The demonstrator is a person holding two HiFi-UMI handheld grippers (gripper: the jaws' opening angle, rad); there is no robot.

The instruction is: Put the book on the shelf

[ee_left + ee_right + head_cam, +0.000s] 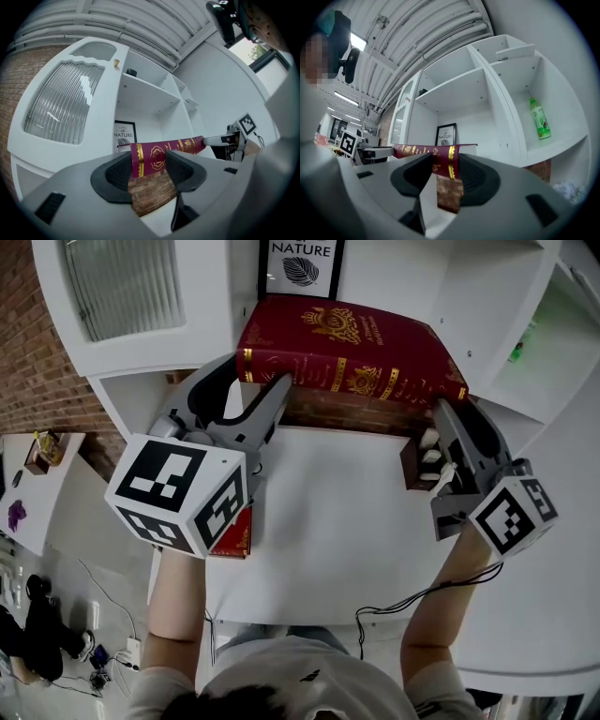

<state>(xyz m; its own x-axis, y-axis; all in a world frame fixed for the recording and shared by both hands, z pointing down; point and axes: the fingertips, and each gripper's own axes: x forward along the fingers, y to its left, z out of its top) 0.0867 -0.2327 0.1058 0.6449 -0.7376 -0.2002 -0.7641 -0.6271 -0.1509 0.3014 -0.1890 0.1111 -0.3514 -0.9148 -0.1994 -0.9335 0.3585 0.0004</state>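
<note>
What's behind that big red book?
A framed NATURE print with a leaf stands behind the red book, against the back wall of the shelf. The book hides the frame's foot.

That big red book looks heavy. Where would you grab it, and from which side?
Probably by the two ends of its spine, from the front, one gripper per end, as the left gripper and right gripper hold it. The book is wide and thick, lying flat, spine outward; a framed picture stands behind it, so the front is the open side.
</note>
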